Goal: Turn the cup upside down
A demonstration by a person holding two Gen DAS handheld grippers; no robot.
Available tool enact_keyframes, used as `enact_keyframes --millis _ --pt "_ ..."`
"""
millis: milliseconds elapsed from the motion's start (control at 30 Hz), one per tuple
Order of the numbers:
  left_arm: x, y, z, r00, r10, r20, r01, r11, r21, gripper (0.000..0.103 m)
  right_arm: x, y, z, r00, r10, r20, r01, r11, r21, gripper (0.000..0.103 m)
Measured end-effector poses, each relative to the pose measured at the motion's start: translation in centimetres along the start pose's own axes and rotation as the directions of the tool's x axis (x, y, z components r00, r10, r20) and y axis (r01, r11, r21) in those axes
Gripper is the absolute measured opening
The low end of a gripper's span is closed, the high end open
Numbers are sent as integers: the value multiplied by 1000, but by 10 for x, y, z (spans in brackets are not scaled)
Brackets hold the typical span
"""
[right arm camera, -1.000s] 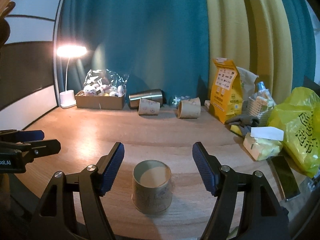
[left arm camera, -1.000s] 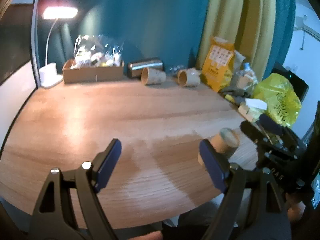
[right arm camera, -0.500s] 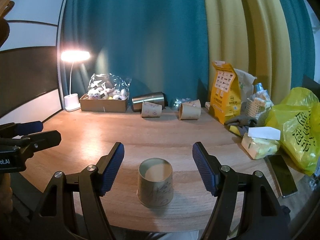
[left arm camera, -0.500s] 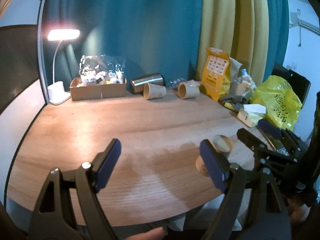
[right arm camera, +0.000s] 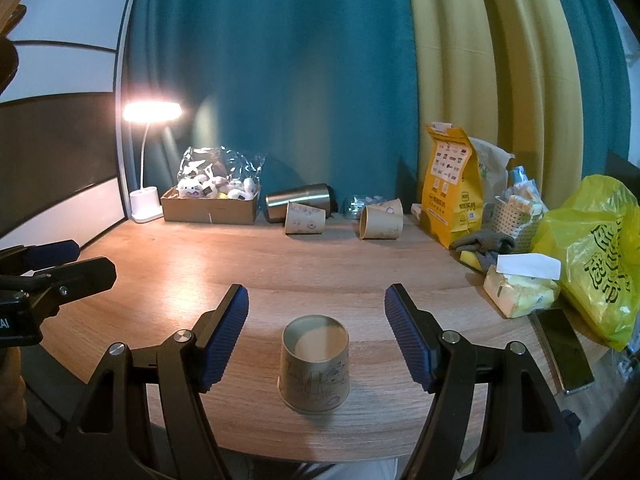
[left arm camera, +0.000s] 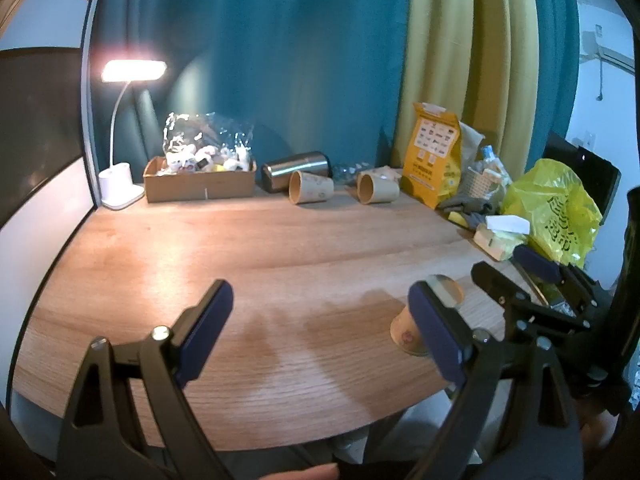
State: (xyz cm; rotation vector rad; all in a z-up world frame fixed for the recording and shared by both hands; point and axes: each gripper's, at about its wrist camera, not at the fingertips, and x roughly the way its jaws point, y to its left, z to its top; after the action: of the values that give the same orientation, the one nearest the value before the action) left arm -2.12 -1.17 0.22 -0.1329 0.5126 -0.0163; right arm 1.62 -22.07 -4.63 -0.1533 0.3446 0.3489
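A brown paper cup (right arm camera: 314,364) with line drawings stands upside down on the wooden table (right arm camera: 320,268) near its front edge, base up. My right gripper (right arm camera: 316,316) is open and empty, its blue pads either side of the cup and slightly behind it, not touching. In the left wrist view the same cup (left arm camera: 416,324) is partly hidden behind my right pad. My left gripper (left arm camera: 320,320) is open and empty, above the table's front left. The right gripper (left arm camera: 516,276) shows at the right there.
Two paper cups (right arm camera: 304,218) (right arm camera: 380,222) lie on their sides at the back, by a steel flask (right arm camera: 298,200). A cardboard box (right arm camera: 208,208) of toys, a lamp (right arm camera: 146,200), an orange bag (right arm camera: 452,192), a yellow plastic bag (right arm camera: 592,252), tissues (right arm camera: 520,284) and a phone (right arm camera: 564,344) crowd the back and right.
Both grippers have drawn back and risen from the table, so the cup looks smaller and farther. The cup stays upside down in place. Jaws stay open.
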Motion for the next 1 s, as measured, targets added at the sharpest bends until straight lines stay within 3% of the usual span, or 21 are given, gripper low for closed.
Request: enact_keyframes --millis 1000 --pt "1 -1 1 1000 11 10 -11 1000 5 91 -2 1 -2 1000 0 -19 0 1000 7 74"
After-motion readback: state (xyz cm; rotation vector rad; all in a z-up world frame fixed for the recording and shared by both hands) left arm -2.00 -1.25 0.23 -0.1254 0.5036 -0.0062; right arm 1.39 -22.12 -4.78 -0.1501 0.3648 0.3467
